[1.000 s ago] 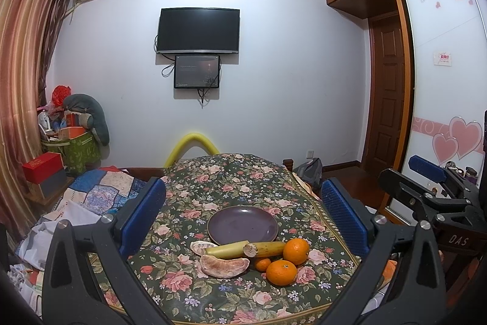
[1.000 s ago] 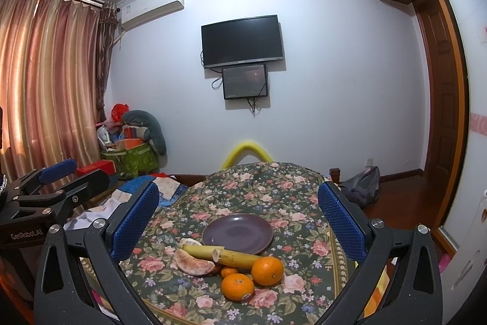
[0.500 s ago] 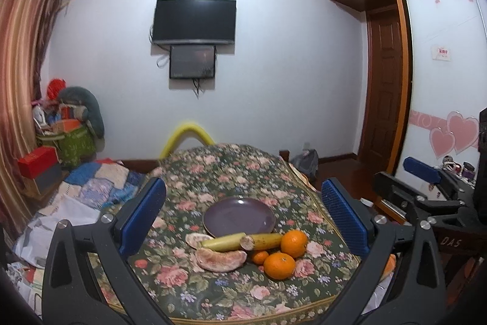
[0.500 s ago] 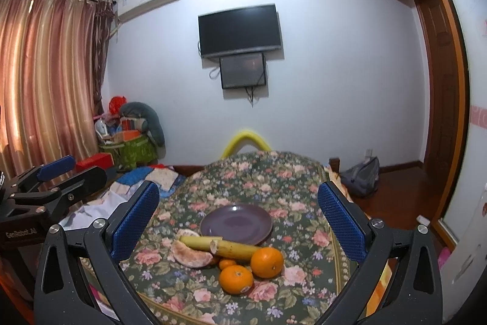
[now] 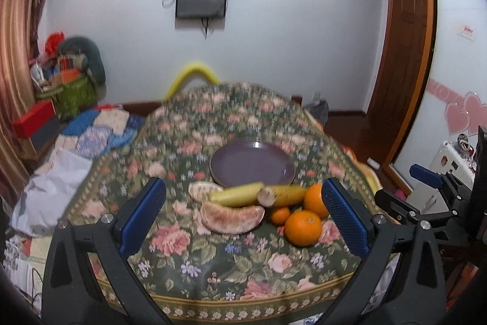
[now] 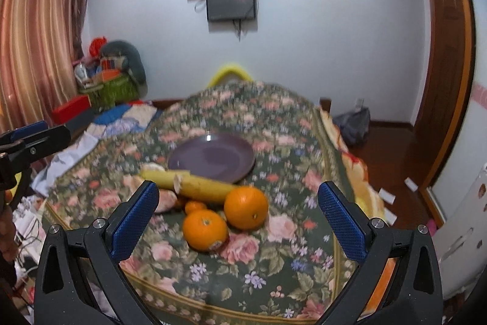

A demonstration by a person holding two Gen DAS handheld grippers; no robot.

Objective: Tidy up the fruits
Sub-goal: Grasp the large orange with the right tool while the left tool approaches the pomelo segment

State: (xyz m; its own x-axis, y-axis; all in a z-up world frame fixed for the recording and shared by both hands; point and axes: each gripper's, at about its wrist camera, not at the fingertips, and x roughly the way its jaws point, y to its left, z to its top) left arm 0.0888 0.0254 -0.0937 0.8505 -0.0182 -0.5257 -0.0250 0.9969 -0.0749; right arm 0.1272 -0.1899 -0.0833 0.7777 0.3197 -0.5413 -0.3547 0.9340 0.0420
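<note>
Two bananas lie end to end, running left to right across the floral tablecloth, just in front of an empty purple plate (oranges beside them). The left gripper and right gripper both gape wide, holding nothing.

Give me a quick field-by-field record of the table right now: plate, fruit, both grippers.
plate: purple plate, nothing on it, middle of the floral tablecloth
bananas: two bananas end to end, just in front of the plate
oranges: two large oranges, one small one tucked between them and the bananas
pomelo segments: two peeled pieces on the left side of the pile
left gripper: jaws open, holding nothing, facing the pile
right gripper: jaws open, holding nothing, oranges nearest
fruit on plate: none yet
</note>
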